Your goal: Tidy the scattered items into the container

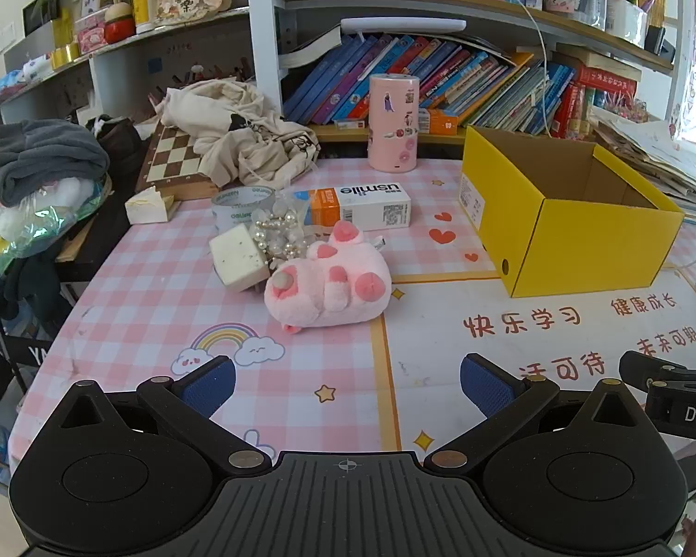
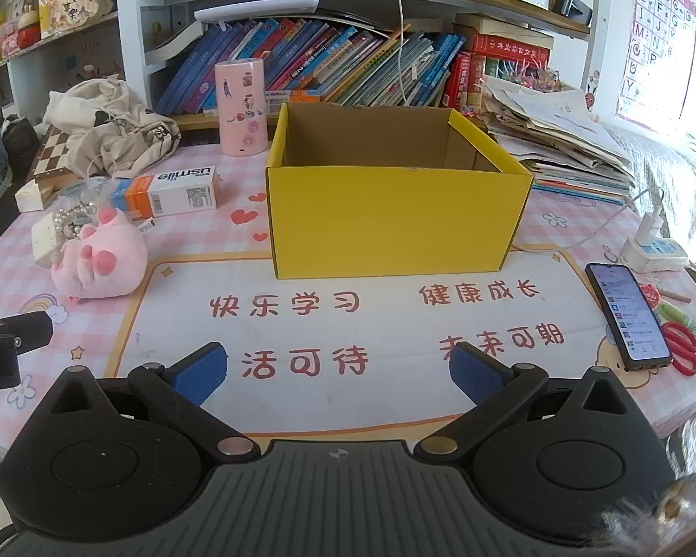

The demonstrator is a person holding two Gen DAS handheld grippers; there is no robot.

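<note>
A yellow cardboard box (image 2: 394, 218) stands open on the table; it also shows at the right in the left wrist view (image 1: 580, 241). A pink plush toy (image 1: 329, 285) lies ahead of my left gripper (image 1: 345, 383), which is open and empty. Behind the plush are a white sponge block (image 1: 239, 257), a pearl bracelet (image 1: 278, 234), a tape roll (image 1: 241, 206) and a usmile carton (image 1: 362, 206). My right gripper (image 2: 338, 369) is open and empty, in front of the box. The plush (image 2: 102, 257) and carton (image 2: 171, 192) lie to its left.
A pink cylinder (image 1: 392, 123) stands at the back by the bookshelf. A chessboard (image 1: 171, 158) under cream cloth (image 1: 241, 132) lies back left. A phone (image 2: 628, 318), red scissors (image 2: 684, 348) and a power strip (image 2: 654, 250) are at the right. Paper stacks (image 2: 561, 139) sit behind.
</note>
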